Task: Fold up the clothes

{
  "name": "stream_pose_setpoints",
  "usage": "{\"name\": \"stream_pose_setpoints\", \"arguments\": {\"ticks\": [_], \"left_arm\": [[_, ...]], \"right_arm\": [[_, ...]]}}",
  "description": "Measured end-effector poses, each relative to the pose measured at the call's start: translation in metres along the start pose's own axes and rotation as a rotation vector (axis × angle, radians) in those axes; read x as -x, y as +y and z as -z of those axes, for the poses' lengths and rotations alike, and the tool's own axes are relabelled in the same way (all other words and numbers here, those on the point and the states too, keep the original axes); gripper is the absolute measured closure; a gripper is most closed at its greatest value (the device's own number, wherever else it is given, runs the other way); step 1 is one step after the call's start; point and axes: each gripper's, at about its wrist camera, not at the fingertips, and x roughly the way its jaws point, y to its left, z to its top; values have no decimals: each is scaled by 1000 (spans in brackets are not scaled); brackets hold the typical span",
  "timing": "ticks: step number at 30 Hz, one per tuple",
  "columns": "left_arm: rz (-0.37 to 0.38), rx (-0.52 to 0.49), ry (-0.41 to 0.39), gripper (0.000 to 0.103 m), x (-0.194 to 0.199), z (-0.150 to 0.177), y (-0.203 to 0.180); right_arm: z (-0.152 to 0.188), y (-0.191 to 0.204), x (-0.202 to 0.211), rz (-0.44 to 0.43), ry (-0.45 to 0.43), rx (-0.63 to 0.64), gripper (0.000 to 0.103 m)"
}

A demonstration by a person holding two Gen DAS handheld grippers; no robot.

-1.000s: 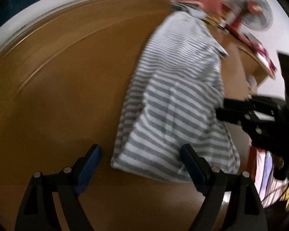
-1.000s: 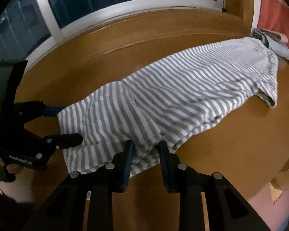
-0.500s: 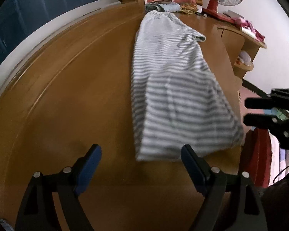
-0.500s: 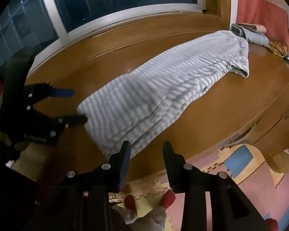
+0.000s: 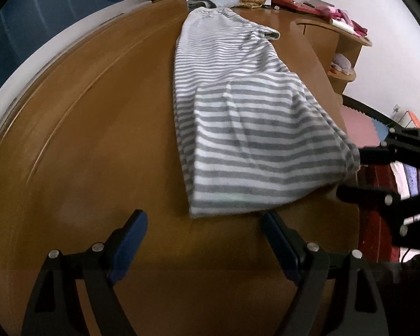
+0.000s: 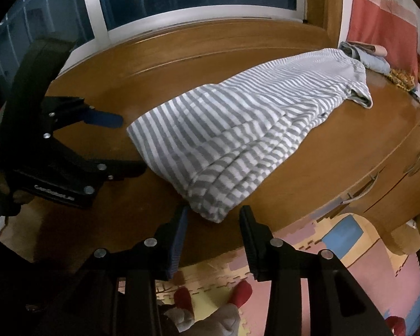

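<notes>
on the table the shirt now lies released and lengthwise-folded, the right tool backed off half-open and empty, the left tool wide and empty, so a crosswise fold seems next.

Black tongs with blue-padded fingers and silver screws.

Bare table left of striped garment
</notes>
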Motion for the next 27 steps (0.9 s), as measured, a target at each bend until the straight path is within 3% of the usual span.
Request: {"name": "stream_pose_setpoints", "arguments": {"ticks": [3, 6, 8, 16, 27], "left_arm": [[21, 5, -35, 20, 3, 4, 1], [44, 10, -64, 44, 6, 8, 1], [54, 9, -69, 53, 8, 10, -1], [81, 1, -82, 58, 23, 2, -7], [158, 31, -85, 59, 61, -5, 3]], "right_arm": [[-1, 4, -5, 12, -15, 3, 60], [-3, 6, -10, 35, -33, 2, 63], [-3, 5, -11, 43, -35, 5, 85], [-3, 0, 14, 55, -81, 21, 90], [-11, -23, 51, -50, -91, -106, 90]]}}
